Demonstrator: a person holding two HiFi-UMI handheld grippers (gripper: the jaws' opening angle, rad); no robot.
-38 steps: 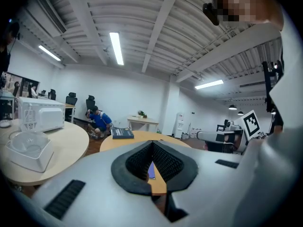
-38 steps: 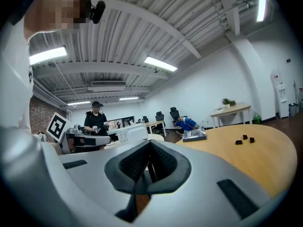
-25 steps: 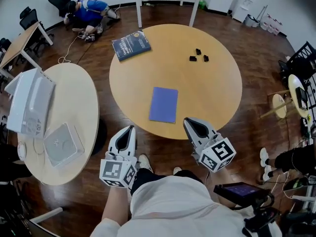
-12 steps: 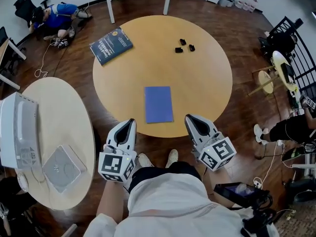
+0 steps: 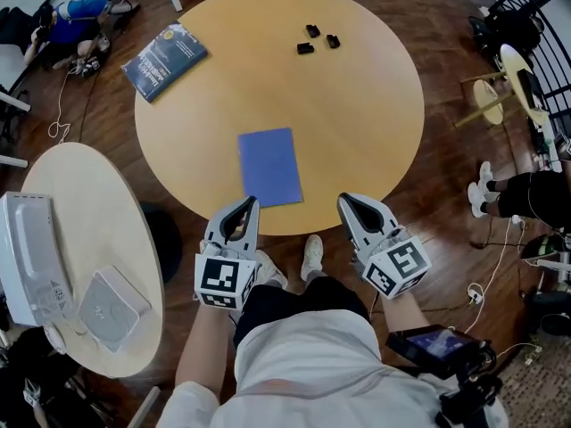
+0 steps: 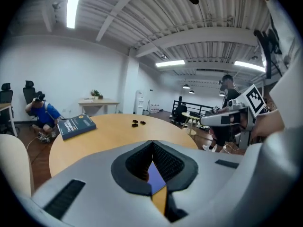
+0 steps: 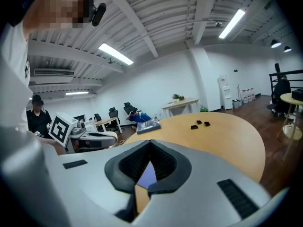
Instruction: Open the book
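Observation:
A thin blue book (image 5: 269,166) lies closed and flat on the round wooden table (image 5: 375,123), near its front edge. My left gripper (image 5: 250,203) hovers at the table's near rim, just short of the book's near left corner, jaws shut and empty. My right gripper (image 5: 346,201) hangs at the rim to the right of the book, also shut with nothing in it. In the left gripper view the blue book (image 6: 155,176) shows through the gap below the closed tips of the left gripper (image 6: 152,145). The right gripper view shows the book (image 7: 147,176) the same way, below the right gripper (image 7: 150,152).
A thicker dark blue book (image 5: 163,59) lies at the table's far left, and three small black pieces (image 5: 318,41) at the far side. A second oval table (image 5: 89,203) with white devices (image 5: 27,257) stands to the left. A person (image 5: 71,12) sits on the floor beyond.
The view has closed in on the round table. Both grippers, which were short of the rim, now have their tips at its near edge. Their jaws stay shut and the blue book has not moved.

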